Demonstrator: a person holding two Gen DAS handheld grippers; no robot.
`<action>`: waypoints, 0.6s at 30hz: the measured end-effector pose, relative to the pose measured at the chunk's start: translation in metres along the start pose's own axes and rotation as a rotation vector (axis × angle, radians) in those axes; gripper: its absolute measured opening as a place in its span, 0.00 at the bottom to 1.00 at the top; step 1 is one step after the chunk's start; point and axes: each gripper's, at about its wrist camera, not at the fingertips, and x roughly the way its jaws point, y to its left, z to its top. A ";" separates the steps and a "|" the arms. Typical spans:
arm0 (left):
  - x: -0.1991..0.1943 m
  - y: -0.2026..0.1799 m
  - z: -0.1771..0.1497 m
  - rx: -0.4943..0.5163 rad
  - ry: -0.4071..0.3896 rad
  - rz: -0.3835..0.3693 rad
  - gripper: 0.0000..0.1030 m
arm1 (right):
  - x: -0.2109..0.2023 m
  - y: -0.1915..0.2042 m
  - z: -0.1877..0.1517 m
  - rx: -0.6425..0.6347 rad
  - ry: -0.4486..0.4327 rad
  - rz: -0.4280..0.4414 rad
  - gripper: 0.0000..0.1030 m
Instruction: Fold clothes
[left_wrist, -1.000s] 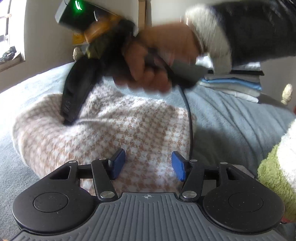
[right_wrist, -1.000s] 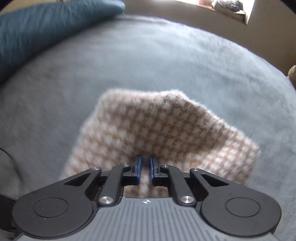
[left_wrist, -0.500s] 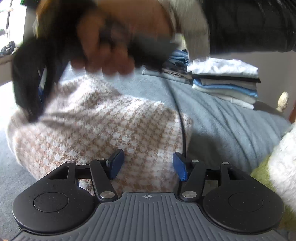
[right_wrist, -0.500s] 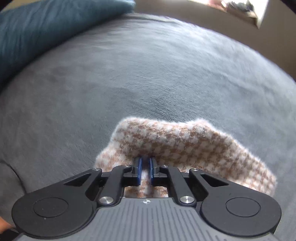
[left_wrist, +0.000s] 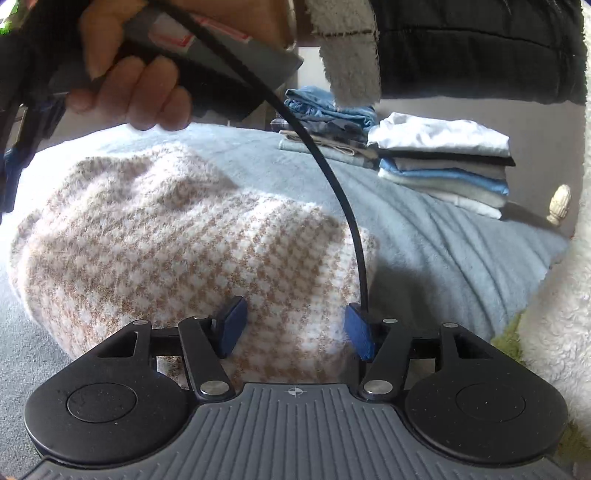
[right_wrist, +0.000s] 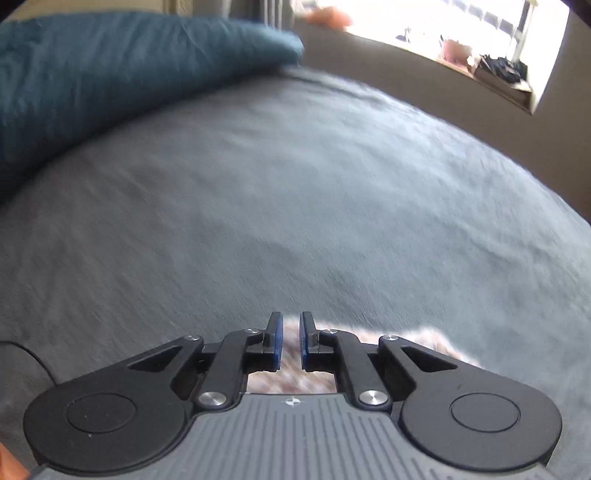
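On a grey-blue bed (left_wrist: 424, 236), the houndstooth sweater (left_wrist: 177, 251) fills centre frame. The right gripper (right_wrist: 290, 341) pinches its edge; the left gripper (left_wrist: 291, 326) sits spread over it. The fuzzy knit could slip free, undoing the fold.

I am working in a bedroom at home. A grey-blue blanket (right_wrist: 295, 184) covers a bed, a teal duvet (right_wrist: 92, 81) is bunched at its far side, and stacks of folded laundry (left_wrist: 443, 162) sit on it. A carved bedpost finial (left_wrist: 559, 208) and a cluttered windowsill (right_wrist: 491, 70) show too.
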 end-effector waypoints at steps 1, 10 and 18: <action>0.001 0.000 0.000 -0.003 0.001 0.000 0.58 | 0.015 0.000 -0.008 -0.007 0.044 -0.007 0.08; 0.005 -0.003 -0.004 0.006 0.027 -0.033 0.57 | -0.005 0.021 -0.017 -0.098 0.000 -0.016 0.09; 0.006 -0.007 -0.005 0.021 0.036 -0.033 0.57 | -0.005 -0.006 -0.030 0.036 -0.003 0.028 0.09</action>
